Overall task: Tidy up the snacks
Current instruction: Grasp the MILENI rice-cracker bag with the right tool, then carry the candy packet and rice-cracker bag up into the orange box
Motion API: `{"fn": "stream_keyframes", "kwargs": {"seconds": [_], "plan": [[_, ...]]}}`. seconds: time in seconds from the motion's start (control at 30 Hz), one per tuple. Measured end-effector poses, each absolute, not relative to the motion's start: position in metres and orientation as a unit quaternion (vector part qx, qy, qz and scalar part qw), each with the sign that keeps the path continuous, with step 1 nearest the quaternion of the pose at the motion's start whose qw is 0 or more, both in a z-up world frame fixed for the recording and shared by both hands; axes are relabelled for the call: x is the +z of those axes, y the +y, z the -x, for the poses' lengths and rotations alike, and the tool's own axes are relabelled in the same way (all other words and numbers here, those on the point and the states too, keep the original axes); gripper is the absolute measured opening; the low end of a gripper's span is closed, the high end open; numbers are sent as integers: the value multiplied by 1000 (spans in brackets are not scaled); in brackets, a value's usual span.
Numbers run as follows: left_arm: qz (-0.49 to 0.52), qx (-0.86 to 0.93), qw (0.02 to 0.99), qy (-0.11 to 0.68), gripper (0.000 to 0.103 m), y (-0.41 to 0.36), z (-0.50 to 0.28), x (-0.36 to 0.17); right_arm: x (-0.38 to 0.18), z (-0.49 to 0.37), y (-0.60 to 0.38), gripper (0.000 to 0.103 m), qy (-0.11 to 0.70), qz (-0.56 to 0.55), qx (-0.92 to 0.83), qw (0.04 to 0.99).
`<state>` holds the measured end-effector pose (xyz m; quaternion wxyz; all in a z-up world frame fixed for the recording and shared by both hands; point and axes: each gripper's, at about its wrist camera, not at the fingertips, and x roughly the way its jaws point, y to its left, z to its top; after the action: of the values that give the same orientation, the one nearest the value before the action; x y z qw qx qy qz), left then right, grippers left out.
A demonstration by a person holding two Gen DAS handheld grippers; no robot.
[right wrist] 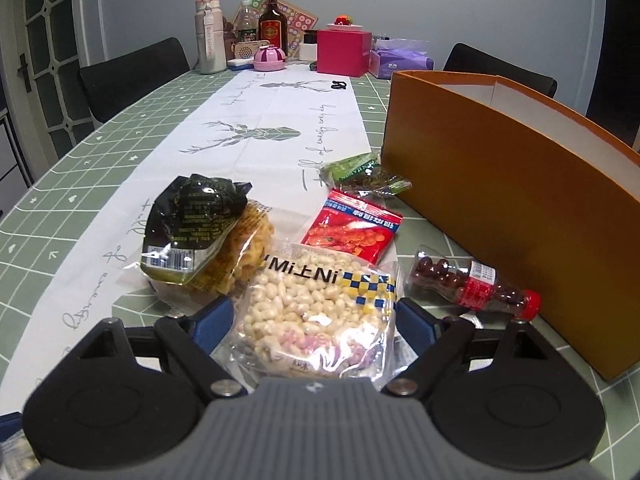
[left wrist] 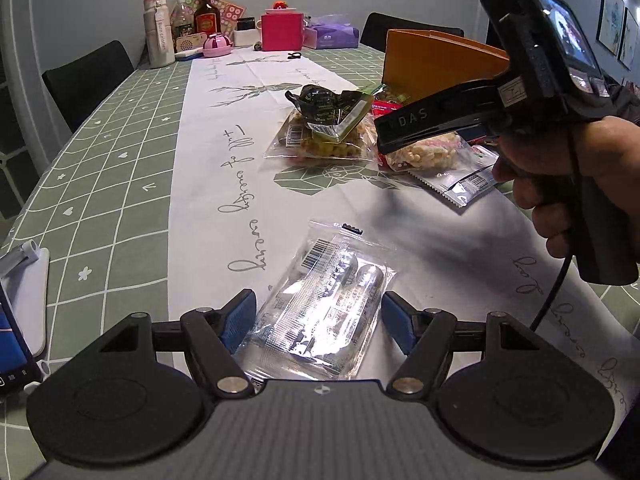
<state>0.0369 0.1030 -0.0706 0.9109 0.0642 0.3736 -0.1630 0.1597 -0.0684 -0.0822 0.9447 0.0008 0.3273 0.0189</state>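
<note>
Left hand-held gripper (left wrist: 319, 322): jaws spread wide either side of a clear, shiny plastic snack packet (left wrist: 320, 316) lying flat on the bench (left wrist: 120, 184); blue pads beside its edges, contact not clear.
Right hand-held gripper (right wrist: 316, 326): jaws wide, straddling a clear bag of white and pink puffed rice (right wrist: 316, 312); whether the pads press on it I cannot tell.
Other snacks: black foil packet (right wrist: 192, 216) on a bag of yellow crisps; red sachet (right wrist: 352, 228); green packet (right wrist: 360, 172); small bottle of dark red sweets (right wrist: 472, 284).
Orange cardboard box (right wrist: 512, 192): open-topped, just beside the bottle, at the right.
</note>
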Motion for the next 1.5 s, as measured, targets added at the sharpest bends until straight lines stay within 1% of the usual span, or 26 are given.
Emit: {"fn": "stream_keyframes", "kwargs": {"seconds": [0.07, 0.13, 0.4, 0.67, 0.77, 1.23, 1.5], "plan": [[-64, -163, 911, 373, 80, 103, -37, -71, -84, -159, -69, 85, 326, 3, 21, 945], [-64, -163, 911, 373, 81, 103, -37, -71, -84, -157, -70, 81, 322, 7, 27, 946], [-62, -159, 912, 373, 80, 104, -38, -71, -82, -146, -82, 78, 316, -9, 50, 947], [-54, -155, 916, 367, 73, 105, -35, -69, -69, -130, -93, 78, 297, -26, 74, 952], [-54, -155, 916, 367, 72, 104, -35, -68, -64, -125, -97, 78, 291, -30, 81, 953], [-64, -157, 918, 358, 72, 93, -40, -52, -56, -108, -119, 78, 281, -35, 92, 955], [-73, -168, 917, 353, 72, 72, -49, -40, -47, -95, -140, 77, 265, -44, 94, 959]]}}
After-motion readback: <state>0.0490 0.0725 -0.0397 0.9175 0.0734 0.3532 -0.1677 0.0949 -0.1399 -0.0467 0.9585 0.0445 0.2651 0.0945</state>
